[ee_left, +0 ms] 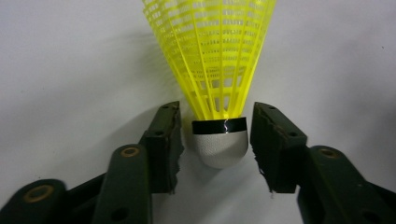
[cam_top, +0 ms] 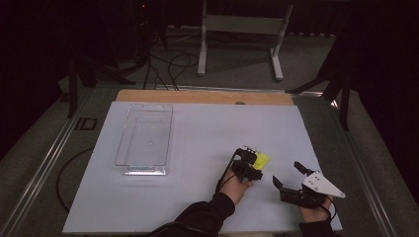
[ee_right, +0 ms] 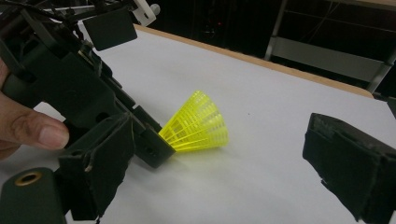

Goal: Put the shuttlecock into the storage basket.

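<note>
shuttlecock (ee_left: 219,140) between jaws | clear tray (cam_top: 145,136) well apart, far-left

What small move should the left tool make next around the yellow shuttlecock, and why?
Probably close the left tool the rest of the way. Its jaws flank the white cork base of the yellow plastic shuttlecock lying on the white table, with slim gaps on both sides, so the pads do not yet seem to press.

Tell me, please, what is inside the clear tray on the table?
The clear tray appears empty in the high view; the white table shows through it. Glare on its near end could hide something small.
</note>
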{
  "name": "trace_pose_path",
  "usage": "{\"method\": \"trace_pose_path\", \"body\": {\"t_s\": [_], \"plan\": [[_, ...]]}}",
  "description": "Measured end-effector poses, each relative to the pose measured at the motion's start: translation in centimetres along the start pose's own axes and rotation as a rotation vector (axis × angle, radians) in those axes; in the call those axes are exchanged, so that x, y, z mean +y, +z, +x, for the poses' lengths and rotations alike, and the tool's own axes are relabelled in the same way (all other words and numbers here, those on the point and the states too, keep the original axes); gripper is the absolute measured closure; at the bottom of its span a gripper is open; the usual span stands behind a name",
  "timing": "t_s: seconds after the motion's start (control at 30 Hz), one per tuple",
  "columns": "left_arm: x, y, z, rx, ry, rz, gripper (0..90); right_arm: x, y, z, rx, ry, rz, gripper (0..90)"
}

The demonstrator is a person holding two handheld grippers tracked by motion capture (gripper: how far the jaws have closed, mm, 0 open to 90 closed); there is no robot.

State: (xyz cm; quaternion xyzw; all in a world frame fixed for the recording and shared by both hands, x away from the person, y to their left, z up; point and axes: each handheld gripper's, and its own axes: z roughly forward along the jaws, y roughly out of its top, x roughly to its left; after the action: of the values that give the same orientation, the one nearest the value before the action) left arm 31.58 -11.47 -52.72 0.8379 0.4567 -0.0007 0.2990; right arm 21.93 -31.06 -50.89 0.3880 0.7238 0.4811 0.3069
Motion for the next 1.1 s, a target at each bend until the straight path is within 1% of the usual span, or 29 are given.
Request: {"method": "trace_pose_path", "body": {"t_s": [0.03,0.07,0.13,0.17,0.27,0.3,0.37,0.47,0.5,0.57,0.6,0.63,0.67,0.7,0.73,0.8,0.87,0.9,0.97,1.0,1.07,1.1], "plan": [[0.0,0.0,0.0,-0.001,0.003,0.002,57.1,0.0,0.0,0.0,0.0,0.001,0.0,9.1],[0.0,0.1,0.0,-0.009,-0.004,0.004,61.9,0.0,0.0,0.0,0.001,0.001,0.0,9.1],[0.1,0.1,0.0,-0.007,-0.003,0.006,63.6,0.0,0.0,0.0,0.003,0.001,0.001,9.1],[0.1,0.1,0.0,-0.012,-0.012,0.007,63.9,0.0,0.0,0.0,0.003,0.001,0.001,9.1],[0.1,0.0,0.1,-0.016,-0.012,0.008,64.9,0.0,0.0,0.0,0.005,0.002,0.001,9.1],[0.2,0.0,0.1,-0.034,-0.008,-0.002,64.9,0.0,0.0,0.0,0.005,0.002,0.002,9.1],[0.2,-0.1,0.1,-0.028,-0.006,-0.006,65.1,0.0,0.0,0.0,0.005,0.002,0.001,9.1],[0.4,-0.2,0.2,-0.033,-0.003,-0.002,65.2,0.0,0.0,0.0,0.005,0.003,0.002,9.1],[0.4,-0.3,0.3,-0.04,-0.01,-0.005,65.3,0.0,0.0,0.0,0.005,0.002,0.001,9.1],[0.5,-0.4,0.7,-0.075,-0.019,0.005,65.3,0.0,0.0,0.0,0.006,0.002,0.0,9.1],[0.5,-0.5,0.7,-0.078,-0.022,-0.001,65.3,0.0,0.0,0.0,0.006,0.003,0.0,9.1],[0.5,-0.6,0.7,-0.075,-0.013,-0.002,65.4,0.0,0.0,0.0,0.006,0.004,0.0,9.1],[0.6,-0.7,0.6,-0.082,0.0,-0.001,65.4,0.0,0.0,0.0,0.006,0.005,0.0,9.1],[0.6,-0.8,0.5,-0.082,0.004,-0.005,65.4,0.0,0.0,0.0,0.007,0.005,0.0,9.1],[0.7,-1.0,0.4,-0.078,0.018,-0.002,65.4,0.0,0.0,0.0,0.006,0.004,0.0,9.1],[0.9,-1.5,0.3,-0.083,0.038,-0.006,65.5,0.0,0.0,0.0,0.006,0.003,0.0,9.1],[1.0,-1.7,0.2,-0.071,0.057,-0.008,65.5,0.0,0.0,0.0,0.004,0.002,-0.001,9.1],[1.1,-1.9,0.2,-0.07,0.056,-0.007,65.5,0.0,0.0,0.0,0.004,0.002,0.0,9.1],[1.1,-2.2,0.3,-0.075,0.08,0.001,65.5,0.0,0.0,-0.1,0.003,0.002,0.001,9.1],[1.1,-2.4,0.3,-0.072,0.108,0.019,65.5,0.0,-0.1,-0.1,0.003,0.003,0.001,9.2],[1.1,-2.7,0.6,-0.06,0.123,0.021,65.5,0.0,-0.1,0.0,0.002,0.003,0.0,9.1],[1.1,-2.9,0.8,-0.064,0.127,0.027,65.5,0.0,-0.1,-0.1,0.002,0.004,0.0,9.1]]}}
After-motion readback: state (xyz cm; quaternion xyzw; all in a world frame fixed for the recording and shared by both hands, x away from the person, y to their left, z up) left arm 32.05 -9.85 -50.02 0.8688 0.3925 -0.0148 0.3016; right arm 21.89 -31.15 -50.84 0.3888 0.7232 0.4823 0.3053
